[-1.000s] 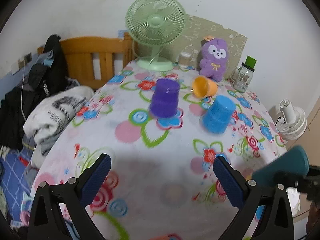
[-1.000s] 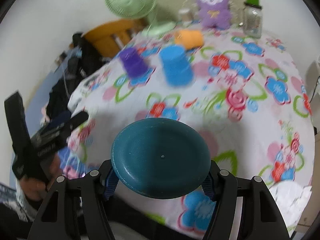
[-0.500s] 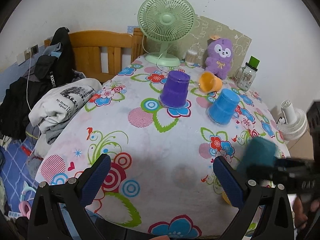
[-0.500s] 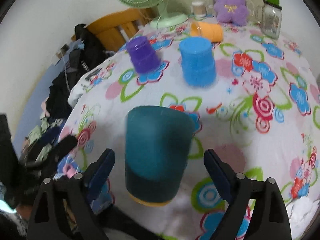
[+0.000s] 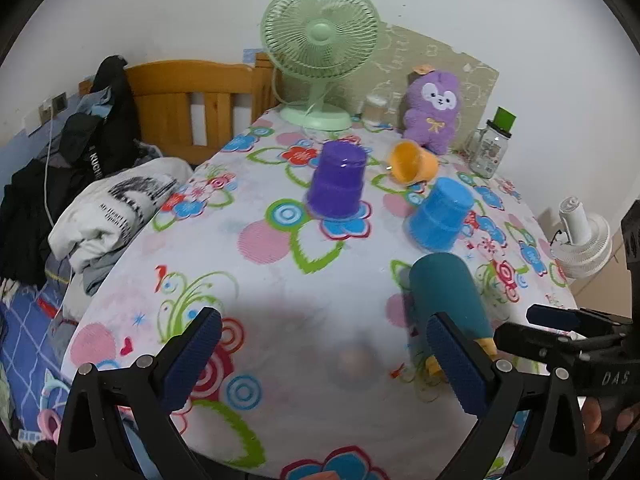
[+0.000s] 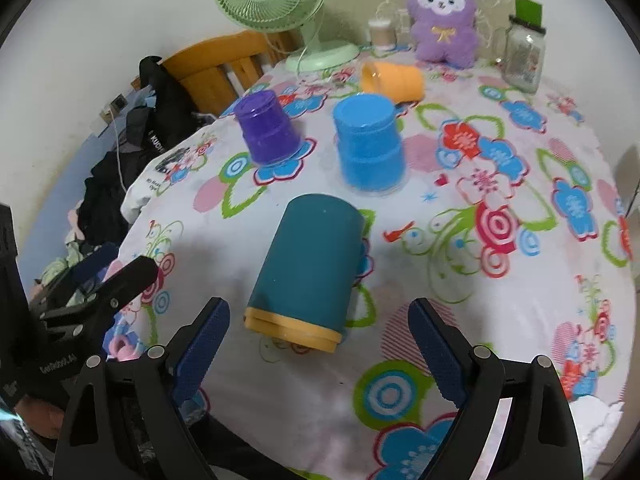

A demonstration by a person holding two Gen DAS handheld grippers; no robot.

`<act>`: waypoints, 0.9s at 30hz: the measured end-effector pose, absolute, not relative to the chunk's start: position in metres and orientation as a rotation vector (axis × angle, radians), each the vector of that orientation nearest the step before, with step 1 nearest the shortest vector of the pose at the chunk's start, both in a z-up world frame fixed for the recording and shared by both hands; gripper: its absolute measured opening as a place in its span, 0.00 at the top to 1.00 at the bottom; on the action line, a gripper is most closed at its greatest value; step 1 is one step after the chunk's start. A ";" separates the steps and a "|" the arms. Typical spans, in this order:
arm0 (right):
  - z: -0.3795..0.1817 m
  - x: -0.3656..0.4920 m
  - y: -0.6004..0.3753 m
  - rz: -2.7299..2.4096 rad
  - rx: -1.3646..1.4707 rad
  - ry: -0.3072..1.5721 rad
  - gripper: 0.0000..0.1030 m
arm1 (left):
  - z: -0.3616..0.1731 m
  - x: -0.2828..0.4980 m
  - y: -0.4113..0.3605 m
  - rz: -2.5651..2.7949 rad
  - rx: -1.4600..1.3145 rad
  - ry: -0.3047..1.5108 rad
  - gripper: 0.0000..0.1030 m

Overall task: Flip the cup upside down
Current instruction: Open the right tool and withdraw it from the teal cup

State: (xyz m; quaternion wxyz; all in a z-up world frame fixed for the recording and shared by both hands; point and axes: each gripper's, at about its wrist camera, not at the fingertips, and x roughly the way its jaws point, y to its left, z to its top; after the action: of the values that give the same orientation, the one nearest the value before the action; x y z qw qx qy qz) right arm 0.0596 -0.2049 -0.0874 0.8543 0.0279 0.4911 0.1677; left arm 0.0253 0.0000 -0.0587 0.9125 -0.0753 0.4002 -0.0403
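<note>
A teal cup with a yellow rim [image 6: 310, 266] stands upside down on the floral tablecloth [image 6: 480, 320], rim on the cloth; it also shows in the left wrist view [image 5: 448, 294]. My right gripper [image 6: 320, 354] is open just behind it, with the jaws apart and not touching it. My left gripper [image 5: 324, 358] is open and empty over the table's front left. A purple cup [image 6: 268, 128] and a blue cup [image 6: 368, 142] stand upside down further back. An orange cup [image 6: 394, 77] lies on its side.
A green desk fan [image 5: 320, 52], a purple plush toy [image 5: 434, 114], a glass jar [image 5: 490, 148] and a small container [image 5: 374, 110] line the table's back edge. A wooden bed frame [image 5: 192, 96] with clothes [image 5: 108, 200] is on the left. A small white fan [image 5: 584, 236] is on the right.
My right gripper turned the teal cup over, set it rim down on the cloth, opened and drew back from it. My left gripper stayed open and shifted slightly.
</note>
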 end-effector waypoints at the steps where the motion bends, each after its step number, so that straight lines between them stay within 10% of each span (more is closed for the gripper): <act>1: -0.085 0.058 -0.206 0.340 0.045 1.024 0.10 | -0.057 0.027 -0.004 -0.089 -0.149 0.823 0.00; 27: -0.073 0.029 -0.265 0.243 0.000 0.916 0.08 | -0.041 0.046 -0.076 -0.123 -0.052 0.836 0.00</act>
State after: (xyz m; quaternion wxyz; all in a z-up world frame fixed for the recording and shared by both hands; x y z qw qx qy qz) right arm 0.0292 -0.2647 -0.0732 0.8899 0.0001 0.4409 0.1170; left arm 0.0461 -0.0759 -0.0413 0.9118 -0.0253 0.4056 -0.0597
